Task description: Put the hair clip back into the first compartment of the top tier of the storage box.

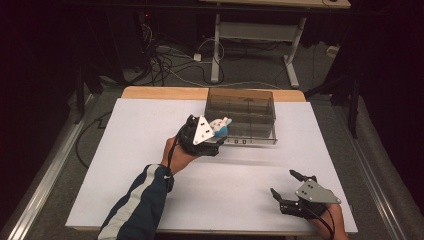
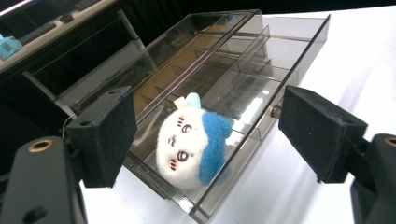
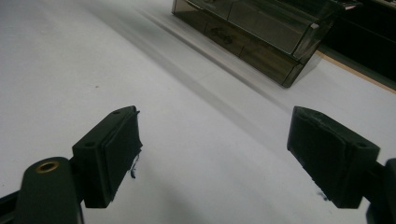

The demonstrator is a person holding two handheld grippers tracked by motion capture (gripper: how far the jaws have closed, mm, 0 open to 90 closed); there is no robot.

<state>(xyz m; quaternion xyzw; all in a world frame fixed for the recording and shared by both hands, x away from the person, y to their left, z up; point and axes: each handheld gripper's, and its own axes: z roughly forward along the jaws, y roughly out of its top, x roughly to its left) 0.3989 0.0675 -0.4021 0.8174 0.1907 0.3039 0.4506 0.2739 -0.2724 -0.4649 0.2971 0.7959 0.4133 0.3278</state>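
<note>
Lying in the front compartment of the box's (image 2: 261, 70) pulled-out drawer (image 2: 219, 135), the plush (image 2: 194, 144) faces up. Left gripper (image 2: 205, 135) hovers just over the drawer, jaws spread wide and clear of the plush. Right gripper (image 1: 288, 187) sits well apart from the box, jaws apart, over the table (image 1: 125, 165).

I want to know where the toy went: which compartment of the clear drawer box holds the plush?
The plush lies in the frontmost compartment of the pulled-out drawer, between the open left gripper jaws; the compartments farther back look empty.
</note>
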